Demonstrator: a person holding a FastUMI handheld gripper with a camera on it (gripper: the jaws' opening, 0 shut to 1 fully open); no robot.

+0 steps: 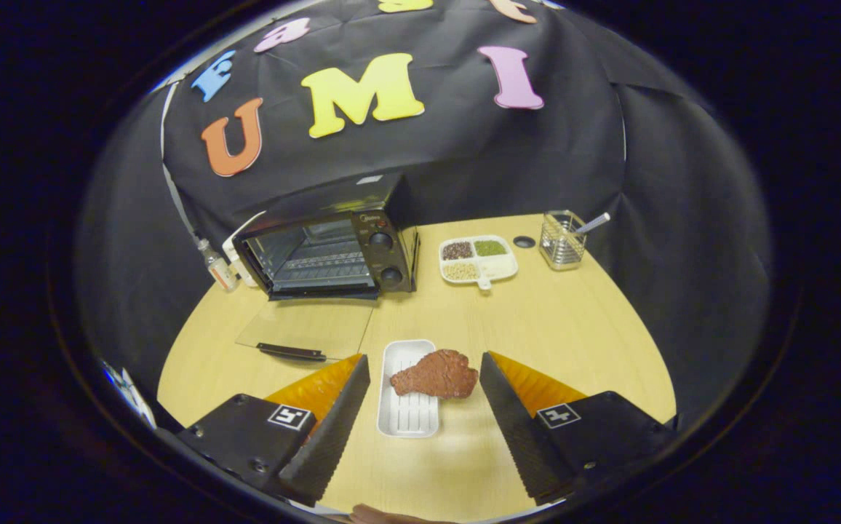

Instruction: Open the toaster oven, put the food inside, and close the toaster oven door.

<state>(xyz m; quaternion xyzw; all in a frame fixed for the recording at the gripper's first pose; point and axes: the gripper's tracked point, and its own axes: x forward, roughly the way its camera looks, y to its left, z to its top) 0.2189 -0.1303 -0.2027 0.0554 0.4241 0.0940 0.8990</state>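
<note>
At the left of the frame, against the black cloth wall, a small clear bottle with a pale cap and red label (217, 268) stands on the light wooden round table (573, 327), just beside a white object partly hidden behind the oven. Next to it, left of centre, sits the black toaster oven with two round knobs on its right panel (333, 247), its glass door with a black handle (304, 331) folded down flat onto the tabletop and the wire rack inside exposed. Below the door, in the lower left, the gripper's left finger (329, 429) reaches forward. The gripper (424, 382) is spread wide, its fingers pressing on nothing. Between them at lower centre lies a white rectangular ridged plastic tray (406, 415), and a reddish-brown piece of imitation meat (436, 375) rests across the tray's upper end, overhanging its right edge toward the right finger (511, 422); the meat lies just short of both fingertips and touches neither. Above, right of centre, a white divided dish holding dark, green and pale grains (479, 260) sits just right of the oven. Beyond it a small dark round disc (524, 241) lies on the table, and farther right a clear ribbed holder with a pale utensil handle leaning out (563, 240) stands near the table's far edge.
</note>
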